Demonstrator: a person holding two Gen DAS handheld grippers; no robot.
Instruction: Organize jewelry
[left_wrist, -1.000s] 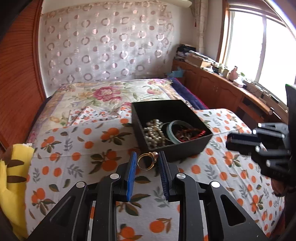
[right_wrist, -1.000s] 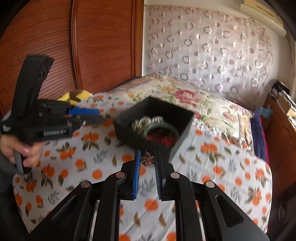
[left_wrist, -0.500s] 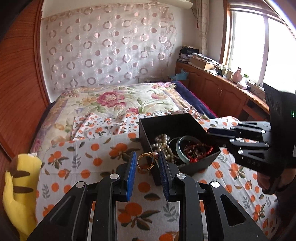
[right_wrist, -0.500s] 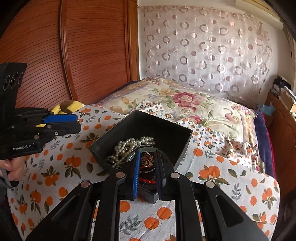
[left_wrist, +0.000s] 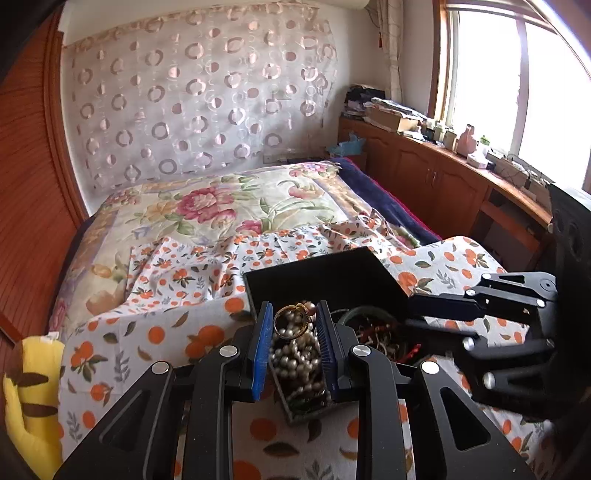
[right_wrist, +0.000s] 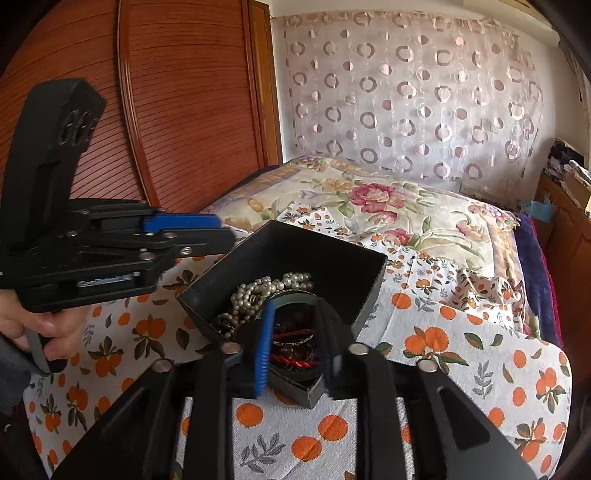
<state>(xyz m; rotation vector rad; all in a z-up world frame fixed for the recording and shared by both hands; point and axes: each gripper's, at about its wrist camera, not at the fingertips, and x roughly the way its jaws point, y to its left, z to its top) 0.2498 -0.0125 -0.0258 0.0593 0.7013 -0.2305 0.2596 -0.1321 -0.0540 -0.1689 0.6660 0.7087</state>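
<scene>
left gripper (left_wrist: 292, 334) pinches a gold ring (left_wrist: 291, 323) between its blue pads, the band upright and held by its sides, directly above the pearl necklace (left_wrist: 297, 363) heaped in the near-left part of the black jewelry box (left_wrist: 325, 278). the ring hangs over the box's open top rather than over the bedsheet, so a release here would likely drop it onto the pearls; judged as the placing step for this piece. right gripper (right_wrist: 295, 345) sits with its fingers spread apart over the box's other half, nothing visible between them; below the gap lie a red cord bracelet (right_wrist: 291, 360) and a green bangle (right_wrist: 295, 295) beside the pearls. any piece it may have carried cannot be picked out among the dark items under it. box rests on the orange-print sheet (right_wrist: 461, 354) covering the near end of the bed, one corner pointing at the right wrist camera. a yellow plush toy (left_wrist: 26, 402) lies at the bed's left edge, well apart from the work. both tools crowd the same small opening, so the fingers risk bumping each other or the box wall.
</scene>
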